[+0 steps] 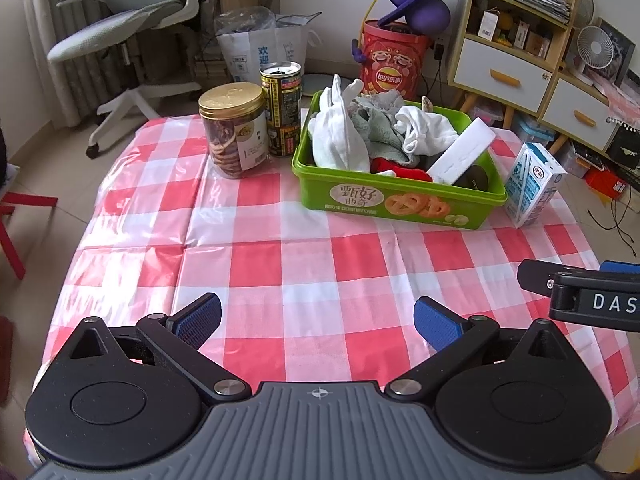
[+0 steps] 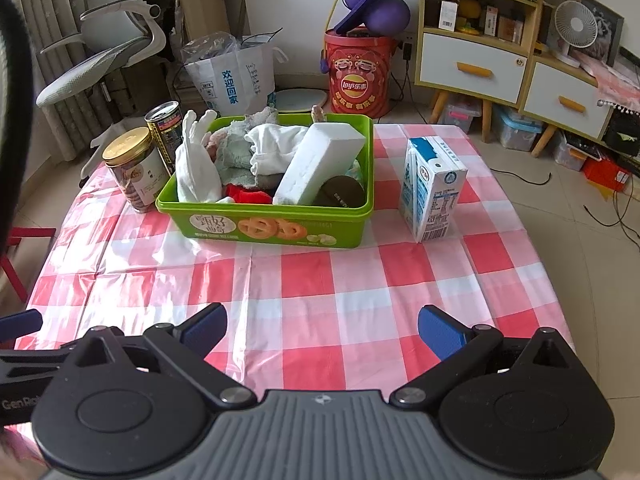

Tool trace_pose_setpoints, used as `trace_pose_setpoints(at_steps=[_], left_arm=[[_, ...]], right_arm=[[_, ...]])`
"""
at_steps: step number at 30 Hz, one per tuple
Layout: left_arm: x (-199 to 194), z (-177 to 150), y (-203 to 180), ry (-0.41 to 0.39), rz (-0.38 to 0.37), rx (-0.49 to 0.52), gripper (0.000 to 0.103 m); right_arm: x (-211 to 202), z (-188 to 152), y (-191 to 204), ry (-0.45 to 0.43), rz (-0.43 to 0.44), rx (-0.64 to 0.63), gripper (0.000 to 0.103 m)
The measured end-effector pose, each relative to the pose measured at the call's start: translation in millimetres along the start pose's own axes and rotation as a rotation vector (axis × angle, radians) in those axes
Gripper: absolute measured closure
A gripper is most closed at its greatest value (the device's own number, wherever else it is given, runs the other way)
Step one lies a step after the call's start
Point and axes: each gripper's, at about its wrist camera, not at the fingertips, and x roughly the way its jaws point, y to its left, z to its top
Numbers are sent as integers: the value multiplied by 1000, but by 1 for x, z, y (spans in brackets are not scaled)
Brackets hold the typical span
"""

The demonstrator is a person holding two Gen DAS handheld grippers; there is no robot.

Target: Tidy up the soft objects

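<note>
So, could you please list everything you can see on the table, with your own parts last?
Green box: one, table centre.
White gloves: bundle, box's left side.
White foam block: one, leaning in box.
Grey-green cloth: one, in box.
Red fabric: one, box's front.
Cookie jar: one, gold lid, left of box.
Can: one, black-yellow, behind jar.
Milk carton: one, blue-white, right of box.
Checked tablecloth: one, red-white.
Left tongs: open, empty.
Right tongs: open, empty.
</note>
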Motion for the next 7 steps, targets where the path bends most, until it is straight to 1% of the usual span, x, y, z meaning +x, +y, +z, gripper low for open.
trace_pose_setpoints(at_steps=[7], left_arm=[[-2, -1, 1, -4, -8, 4, 5]], right_arm=[[2, 0, 0, 8, 4, -4, 16]])
